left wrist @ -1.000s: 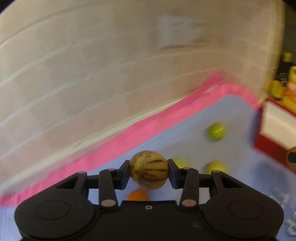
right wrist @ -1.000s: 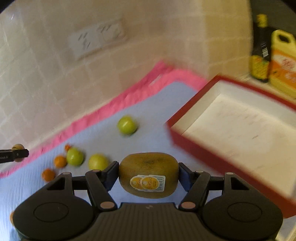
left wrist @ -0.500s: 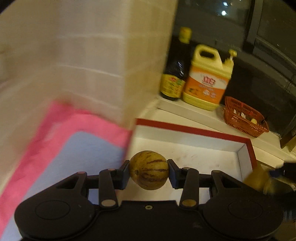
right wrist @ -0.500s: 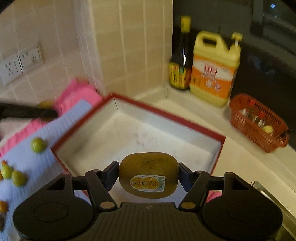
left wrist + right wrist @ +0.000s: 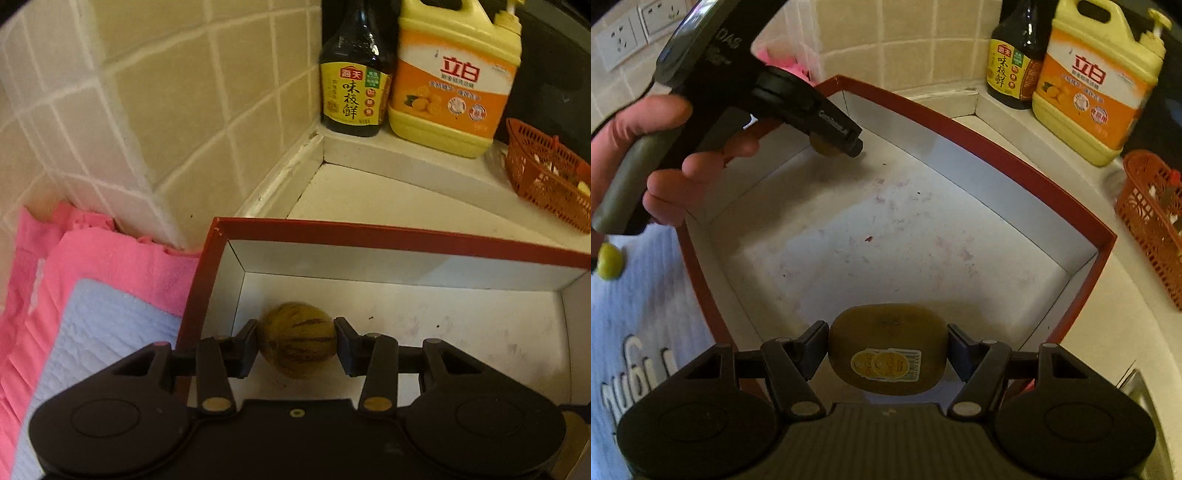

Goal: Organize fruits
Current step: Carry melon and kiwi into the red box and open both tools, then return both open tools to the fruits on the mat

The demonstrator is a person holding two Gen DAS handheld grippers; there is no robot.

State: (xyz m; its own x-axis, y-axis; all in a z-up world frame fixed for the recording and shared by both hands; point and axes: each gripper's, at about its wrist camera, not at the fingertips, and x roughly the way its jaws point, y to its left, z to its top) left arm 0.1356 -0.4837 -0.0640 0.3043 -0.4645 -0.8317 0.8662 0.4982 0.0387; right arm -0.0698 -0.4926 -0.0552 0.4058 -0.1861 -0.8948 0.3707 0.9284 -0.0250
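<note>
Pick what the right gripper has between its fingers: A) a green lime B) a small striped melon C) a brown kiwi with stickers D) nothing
C: in the right wrist view the right gripper is clamped on a brown kiwi bearing stickers, above the red box.

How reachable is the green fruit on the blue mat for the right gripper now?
Probably not yet: the right gripper has its fingers shut on the kiwi, over the red box. The green fruit lies uncovered outside it on the blue mat, so once the kiwi is dropped it looks reachable.
</note>
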